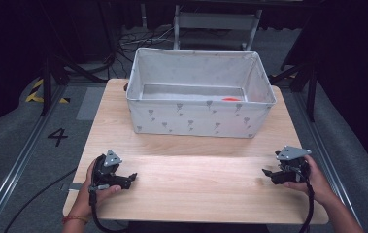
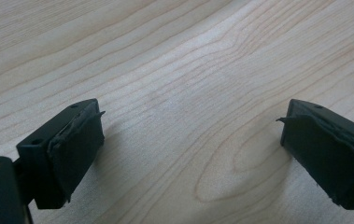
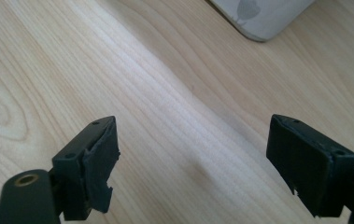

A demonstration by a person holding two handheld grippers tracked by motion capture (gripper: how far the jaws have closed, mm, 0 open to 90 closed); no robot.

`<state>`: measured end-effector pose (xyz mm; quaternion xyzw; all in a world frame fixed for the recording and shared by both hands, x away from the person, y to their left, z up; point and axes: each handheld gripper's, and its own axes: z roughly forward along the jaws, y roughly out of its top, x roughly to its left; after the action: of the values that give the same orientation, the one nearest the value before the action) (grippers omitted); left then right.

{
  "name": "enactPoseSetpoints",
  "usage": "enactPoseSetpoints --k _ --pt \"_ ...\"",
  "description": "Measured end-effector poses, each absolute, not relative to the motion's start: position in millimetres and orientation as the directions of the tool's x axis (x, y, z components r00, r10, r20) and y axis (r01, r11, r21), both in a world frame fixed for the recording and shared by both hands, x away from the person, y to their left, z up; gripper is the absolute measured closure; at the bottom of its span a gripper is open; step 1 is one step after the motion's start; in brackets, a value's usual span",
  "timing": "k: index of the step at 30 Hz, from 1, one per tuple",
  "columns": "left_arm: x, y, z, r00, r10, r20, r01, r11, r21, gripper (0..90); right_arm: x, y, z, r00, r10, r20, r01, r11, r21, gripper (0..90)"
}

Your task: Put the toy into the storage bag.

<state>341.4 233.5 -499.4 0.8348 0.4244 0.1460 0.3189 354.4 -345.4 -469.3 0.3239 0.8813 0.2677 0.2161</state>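
— Both hands rest low on the wooden table [image 1: 196, 179]: what do the tools hold?
— Nothing. Left gripper [image 1: 132, 177] and right gripper [image 1: 266, 172] face each other, jaws spread wide over bare wood.
— And the fabric bin [image 1: 198, 116]?
— Beyond both tips, midway between them; its corner sits just ahead of the right gripper. Something orange [image 1: 230, 99] lies inside.

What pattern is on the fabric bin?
The fabric bin is white with small grey tree-like motifs, best seen in the high view.
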Motion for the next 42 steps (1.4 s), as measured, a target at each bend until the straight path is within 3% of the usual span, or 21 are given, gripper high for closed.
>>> enactPoseSetpoints --k 17,23,42 --pt "341.3 233.5 -499.3 0.597 0.802 -0.028 0.616 -0.436 0.656 6.2 322.1 -367.9 -497.4 -0.694 0.717 -0.069 0.485 0.536 0.691 18.1" --pt "341.7 233.8 -499.2 0.598 0.801 -0.016 0.609 -0.442 0.659 6.2 315.9 -378.8 -505.4 -0.653 0.757 0.026 0.530 0.432 0.729 17.6" --pt "340.3 232.6 -499.0 0.584 0.811 -0.022 0.623 -0.430 0.653 5.9 316.1 -378.7 -505.6 -0.644 0.765 0.022 0.536 0.431 0.726 15.2"
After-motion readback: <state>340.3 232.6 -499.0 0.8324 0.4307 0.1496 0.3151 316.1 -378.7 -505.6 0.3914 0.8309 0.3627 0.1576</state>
